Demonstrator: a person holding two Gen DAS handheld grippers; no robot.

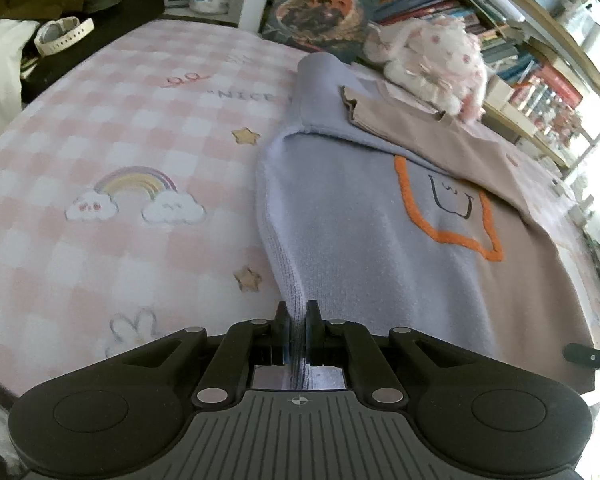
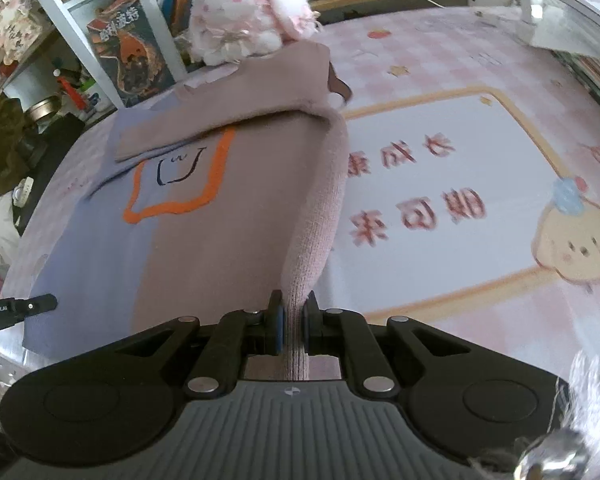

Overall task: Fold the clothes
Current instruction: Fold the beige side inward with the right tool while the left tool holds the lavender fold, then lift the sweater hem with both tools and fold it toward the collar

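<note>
left gripper, right gripper pinching sweater (ribbed hem)

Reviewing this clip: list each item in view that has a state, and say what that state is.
sweater: sleeves folded in, hem corners lifted
left gripper: shut on the lavender hem corner
right gripper: shut on the pink hem corner
plush toy: lying beside the sweater's collar end

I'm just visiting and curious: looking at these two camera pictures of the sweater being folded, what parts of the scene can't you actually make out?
- Sweater: its near hem, in both views, is hidden behind the left gripper and right gripper.
- Folded pink sleeve: covers the top of the orange patch.
- Plush toy: face blurred in both views.
- Bedsheet: printed characters are smeared in the right view.
- Books: titles too small.
</note>
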